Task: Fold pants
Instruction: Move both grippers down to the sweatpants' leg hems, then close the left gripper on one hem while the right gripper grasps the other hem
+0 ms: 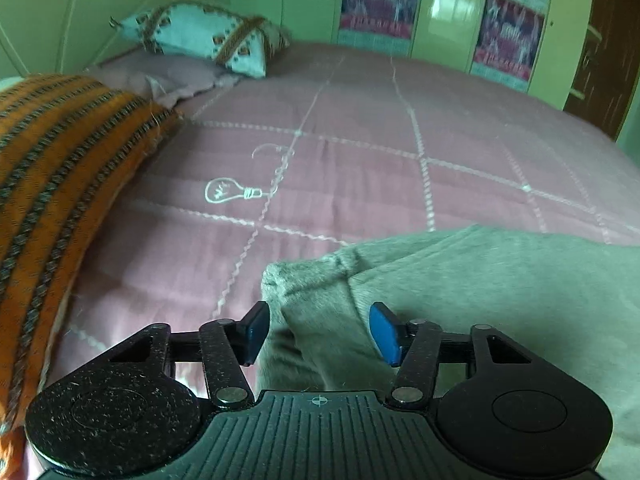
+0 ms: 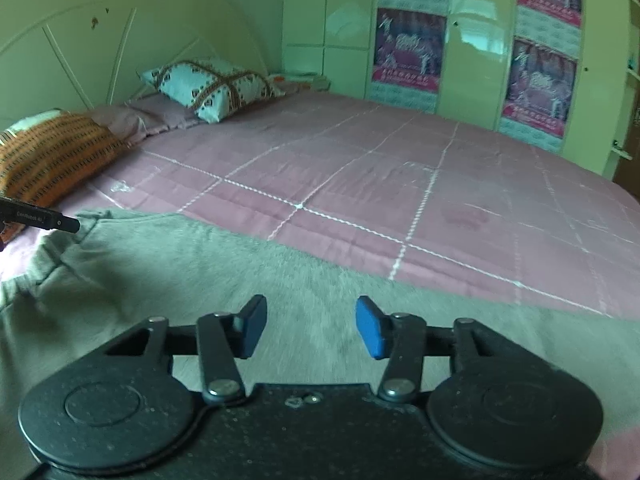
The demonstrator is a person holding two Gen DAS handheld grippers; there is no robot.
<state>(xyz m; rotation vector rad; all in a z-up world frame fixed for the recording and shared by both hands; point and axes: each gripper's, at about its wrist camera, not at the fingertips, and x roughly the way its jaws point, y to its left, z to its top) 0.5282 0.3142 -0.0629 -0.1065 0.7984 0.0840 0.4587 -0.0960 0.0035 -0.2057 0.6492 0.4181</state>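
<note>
Grey pants [image 1: 500,292] lie flat on the pink bedspread [image 1: 340,168] near the bed's front edge. In the left wrist view my left gripper [image 1: 320,332] is open, its blue pads either side of a bunched corner of the pants at their left end. In the right wrist view the pants [image 2: 224,276] spread wide under my right gripper [image 2: 310,326], which is open and empty just above the cloth. The left gripper's tip [image 2: 60,222] shows at the far left by the pants' corner.
An orange striped pillow [image 1: 52,184] lies at the left. A white patterned pillow [image 1: 208,38] sits at the headboard [image 2: 100,40]. Green wardrobe doors with posters [image 2: 472,40] stand beyond the bed. The bedspread [image 2: 380,184] stretches beyond the pants.
</note>
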